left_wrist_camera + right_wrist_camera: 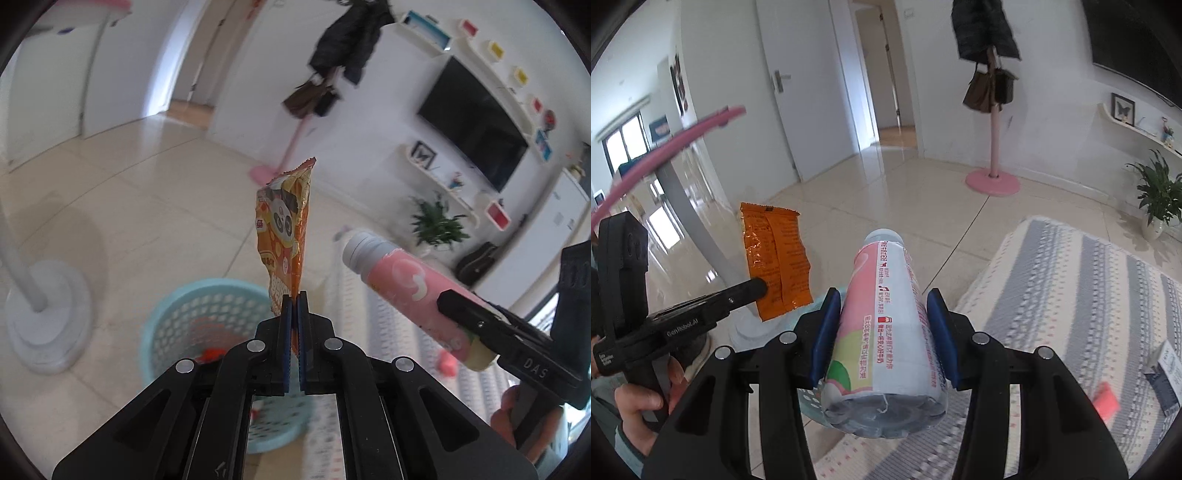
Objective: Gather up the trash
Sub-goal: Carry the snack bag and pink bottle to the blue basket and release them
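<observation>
The left gripper [294, 295] has its jaws pressed together on the lower edge of an orange snack wrapper [286, 229], which stands upright from the fingertips toward twelve o'clock in the left wrist view. The wrapper is crinkled foil with a zigzag-cut top edge; its printed face shows a cartoon panda with yellow and white shapes around it. From the right wrist view the same wrapper [775, 258] shows its plain orange back, with a centre seam and small dark print, at about ten o'clock from the bottle.

The right gripper [882, 321] has its jaws partly apart and clamped on a plastic bottle [886, 325], blue pads against both sides of it. The bottle lies along the fingers, base toward the camera and cap pointing away at twelve o'clock. Its label is pink and white with a green patch near the base and lines of red print; the base is clear and ribbed. In the left wrist view the bottle [410, 291] sits at three o'clock from the wrapper, tilted, with a pale grey cap.

A light blue mesh basket [192, 321] stands on the tiled floor below the left gripper, at about seven o'clock from the wrapper, with something red inside. A striped rug [1071, 295] lies at four o'clock of the bottle.
</observation>
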Demonstrator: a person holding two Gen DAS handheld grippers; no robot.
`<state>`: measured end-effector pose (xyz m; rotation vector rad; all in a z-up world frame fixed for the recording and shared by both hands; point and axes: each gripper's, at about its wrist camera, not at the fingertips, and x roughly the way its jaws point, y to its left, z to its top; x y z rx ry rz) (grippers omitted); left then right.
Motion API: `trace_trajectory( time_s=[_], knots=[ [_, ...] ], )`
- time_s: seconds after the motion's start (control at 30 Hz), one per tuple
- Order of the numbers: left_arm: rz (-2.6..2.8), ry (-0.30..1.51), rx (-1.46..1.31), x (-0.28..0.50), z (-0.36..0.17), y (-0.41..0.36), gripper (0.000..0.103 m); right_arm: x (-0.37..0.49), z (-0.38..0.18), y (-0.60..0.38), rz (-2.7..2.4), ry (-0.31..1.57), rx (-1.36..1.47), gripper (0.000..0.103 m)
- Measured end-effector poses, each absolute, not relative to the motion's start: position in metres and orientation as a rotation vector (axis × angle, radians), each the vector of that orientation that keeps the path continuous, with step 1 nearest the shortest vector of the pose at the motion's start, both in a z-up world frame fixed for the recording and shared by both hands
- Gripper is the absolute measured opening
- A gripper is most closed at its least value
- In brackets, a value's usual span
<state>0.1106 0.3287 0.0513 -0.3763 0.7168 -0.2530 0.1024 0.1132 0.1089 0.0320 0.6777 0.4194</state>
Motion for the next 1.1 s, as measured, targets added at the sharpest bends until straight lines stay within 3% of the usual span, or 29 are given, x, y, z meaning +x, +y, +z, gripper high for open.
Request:
trace_trajectory(
  time_s=[0.5, 0.53, 0.57, 0.63, 0.77, 1.1],
  knots=[
    [-0.248, 0.841, -0.383, 0.134, -0.013, 0.344, 0.003, 0.132, 0.052, 0.163, 0.456, 0.806, 0.005, 0.045],
    [-0.246, 0.847, -0.373, 0.134, -0.014, 0.343, 0.011, 0.131, 0.051, 0.164, 0.461, 0.809, 0.001, 0.045],
    [-0.246, 0.851, -0.373, 0.134, -0.015, 0.342, 0.027, 0.130, 0.049, 0.164, 0.465, 0.815, 0.001, 0.045],
    [-0.218, 0.857, -0.369, 0.133, -0.018, 0.342, 0.041, 0.127, 0.047, 0.161, 0.465, 0.820, 0.003, 0.045],
    [-0.219, 0.873, -0.382, 0.130, -0.018, 0.339, 0.041, 0.120, 0.047, 0.151, 0.455, 0.822, -0.006, 0.039],
    [-0.332, 0.815, -0.356, 0.113, 0.033, 0.276, 0.041, 0.090, 0.092, 0.069, 0.391, 0.737, 0.063, 0.038]
  ],
)
